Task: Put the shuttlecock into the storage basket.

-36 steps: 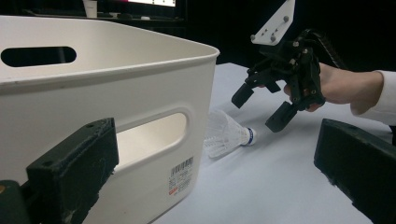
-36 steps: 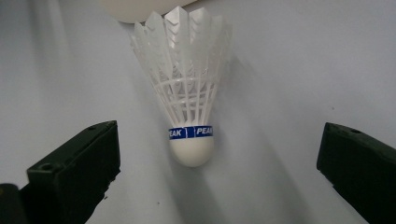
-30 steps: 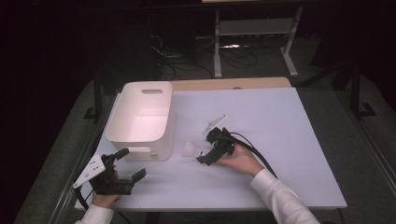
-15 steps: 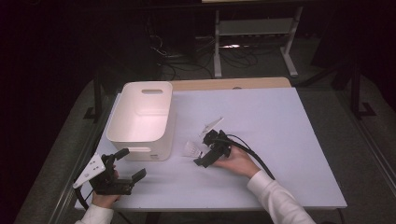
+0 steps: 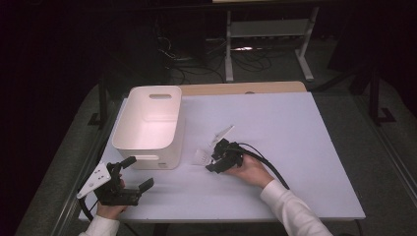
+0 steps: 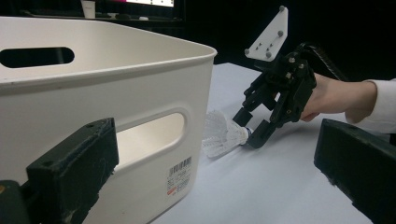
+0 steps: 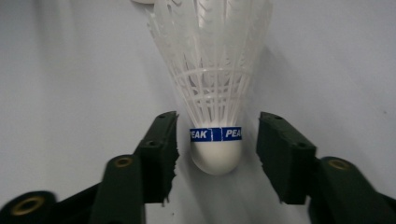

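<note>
A white shuttlecock [image 5: 200,157] [image 6: 223,134] [image 7: 215,88] with a blue band lies on its side on the white table [image 5: 295,128], just right of the white bin [image 5: 147,125]. My right gripper [image 5: 214,160] [image 7: 215,149] is open, its jaws standing either side of the shuttlecock's cork without touching it. From the left gripper view, that right gripper [image 6: 250,128] shows tilted down at the cork. My left gripper [image 5: 134,174] is open near the table's front left corner, facing the bin [image 6: 93,107], nothing between its jaws.
The bin stands at the table's left and looks empty inside. A wooden strip [image 5: 241,88] runs along the table's far edge. A metal rack [image 5: 265,34] and cables lie on the dark floor beyond.
My right gripper has moved left toward the shuttlecock, bringing its jaws around the cork. The left gripper has stayed put.
</note>
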### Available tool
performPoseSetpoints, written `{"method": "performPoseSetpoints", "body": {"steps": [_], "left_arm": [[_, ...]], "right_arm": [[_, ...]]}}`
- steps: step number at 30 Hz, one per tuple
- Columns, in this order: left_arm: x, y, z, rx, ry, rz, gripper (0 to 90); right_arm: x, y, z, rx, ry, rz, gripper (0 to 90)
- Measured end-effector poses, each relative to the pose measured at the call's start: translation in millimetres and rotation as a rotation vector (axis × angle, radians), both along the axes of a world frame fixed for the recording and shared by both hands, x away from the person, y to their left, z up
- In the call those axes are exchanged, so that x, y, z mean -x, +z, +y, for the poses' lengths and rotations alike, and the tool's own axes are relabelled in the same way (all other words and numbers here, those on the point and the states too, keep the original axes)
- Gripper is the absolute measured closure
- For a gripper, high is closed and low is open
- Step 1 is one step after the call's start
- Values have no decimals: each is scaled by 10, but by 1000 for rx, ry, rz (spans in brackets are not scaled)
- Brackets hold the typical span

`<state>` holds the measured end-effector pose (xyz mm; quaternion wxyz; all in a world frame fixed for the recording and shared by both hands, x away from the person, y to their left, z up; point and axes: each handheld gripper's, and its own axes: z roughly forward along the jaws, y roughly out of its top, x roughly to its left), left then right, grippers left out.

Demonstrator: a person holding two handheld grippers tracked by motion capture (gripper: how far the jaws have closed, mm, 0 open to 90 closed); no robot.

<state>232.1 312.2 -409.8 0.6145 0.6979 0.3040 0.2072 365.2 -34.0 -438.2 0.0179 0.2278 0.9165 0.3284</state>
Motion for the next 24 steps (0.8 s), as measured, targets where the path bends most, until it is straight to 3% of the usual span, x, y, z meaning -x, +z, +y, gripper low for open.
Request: {"method": "performPoseSetpoints", "body": {"steps": [4, 11, 24], "left_arm": [[0, -1, -1, -4, 1, 2, 0], [0, -1, -2, -5, 2, 3, 0], [-1, -1, -2, -7, 2, 5, 0]], "right_arm": [[7, -5, -16, 15, 13, -28, 631], [15, 16, -32, 20, 5, -32, 640], [22, 207, -101, -47, -36, -24, 640]]}}
